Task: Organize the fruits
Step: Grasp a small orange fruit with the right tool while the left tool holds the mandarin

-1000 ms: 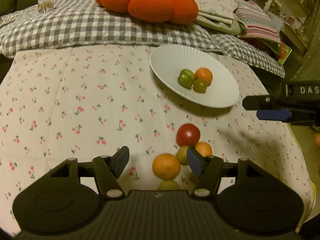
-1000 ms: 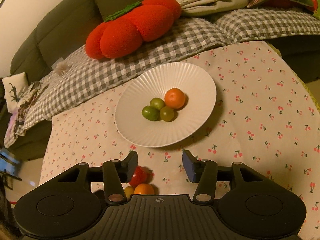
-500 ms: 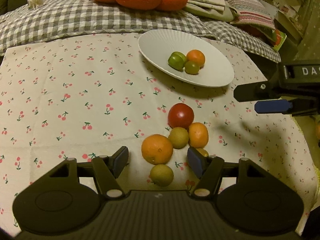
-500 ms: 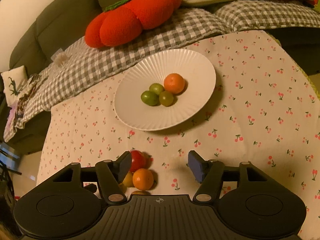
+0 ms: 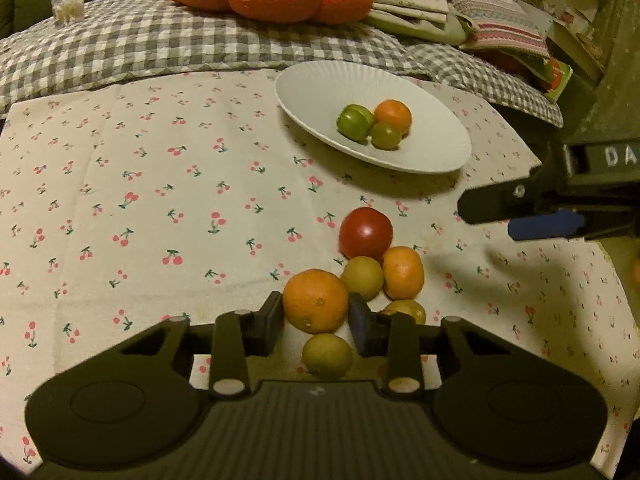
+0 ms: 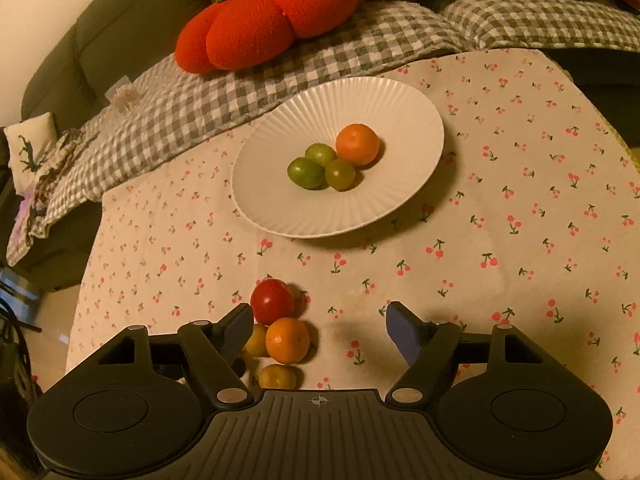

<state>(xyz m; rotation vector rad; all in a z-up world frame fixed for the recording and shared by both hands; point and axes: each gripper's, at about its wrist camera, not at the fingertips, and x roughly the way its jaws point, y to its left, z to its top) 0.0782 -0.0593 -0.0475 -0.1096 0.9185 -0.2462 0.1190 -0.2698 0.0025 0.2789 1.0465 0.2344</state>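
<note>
A flat surface is covered by a pale cloth [image 6: 520,184] printed with small red cherries. A white ribbed plate [image 6: 280,200] is set on the cloth toward its far side. Nearer, a cluster of loose fruit is laid directly on the cloth: a red tomato [image 5: 365,233] at the far end, a small orange [image 5: 403,272] and a yellow-green fruit [image 5: 362,277] touching just behind it, a larger orange [image 5: 315,301] to the left, another yellow-green fruit [image 5: 327,356] nearest, and a yellowish fruit [image 5: 406,309] partly hidden on the right. The far edge is overlapped by a grey checked blanket [image 5: 168,48].
</note>
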